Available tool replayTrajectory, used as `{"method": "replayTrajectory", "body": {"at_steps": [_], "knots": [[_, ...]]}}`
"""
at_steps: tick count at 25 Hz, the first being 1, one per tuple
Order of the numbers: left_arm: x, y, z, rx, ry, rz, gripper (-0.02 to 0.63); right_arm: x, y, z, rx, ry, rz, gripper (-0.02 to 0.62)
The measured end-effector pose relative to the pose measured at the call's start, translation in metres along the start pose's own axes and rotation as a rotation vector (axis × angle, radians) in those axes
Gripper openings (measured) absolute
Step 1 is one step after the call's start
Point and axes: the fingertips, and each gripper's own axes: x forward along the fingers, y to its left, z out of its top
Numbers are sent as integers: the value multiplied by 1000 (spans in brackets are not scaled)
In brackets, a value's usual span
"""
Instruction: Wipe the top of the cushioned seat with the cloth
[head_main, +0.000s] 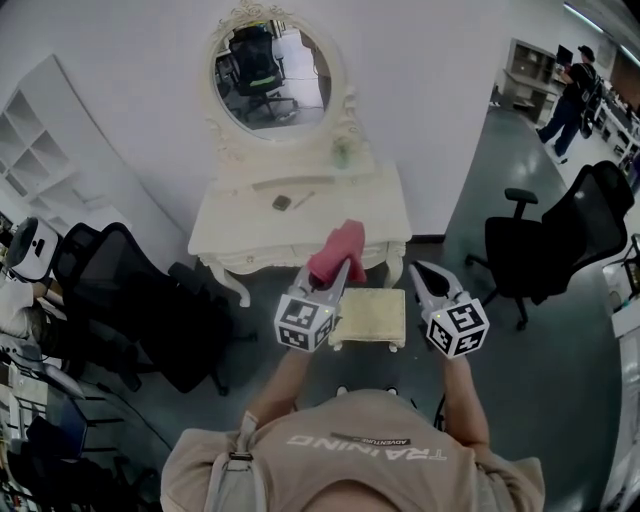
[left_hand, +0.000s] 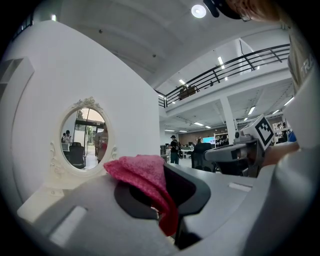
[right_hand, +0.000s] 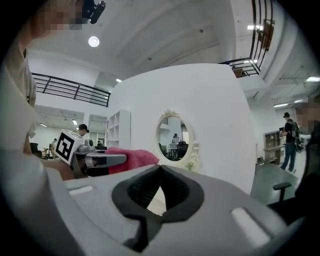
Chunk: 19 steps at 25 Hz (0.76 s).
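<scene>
A cream cushioned stool (head_main: 371, 316) stands on the floor in front of the white dressing table (head_main: 300, 225). My left gripper (head_main: 337, 272) is held above the stool's left side, shut on a pink cloth (head_main: 338, 250) that bunches up past its tips. In the left gripper view the cloth (left_hand: 145, 180) is pinched between the jaws. My right gripper (head_main: 424, 276) hangs over the stool's right side, its jaws closed and empty, the tips meeting in the right gripper view (right_hand: 159, 167). That view also shows the cloth (right_hand: 132, 159) and the left gripper (right_hand: 102, 160).
An oval mirror (head_main: 272, 72) tops the dressing table, with small items (head_main: 282, 202) on its surface. Black office chairs stand left (head_main: 130, 300) and right (head_main: 555, 240). White shelving (head_main: 35, 160) lines the left wall. A person (head_main: 572, 90) walks far right.
</scene>
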Motion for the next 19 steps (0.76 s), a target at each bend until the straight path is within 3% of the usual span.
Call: {"method": "replayTrajectory", "body": {"at_steps": [19], "knots": [[9, 9, -21, -28, 8, 4, 38, 11, -6, -9, -20, 5, -17, 2]]}}
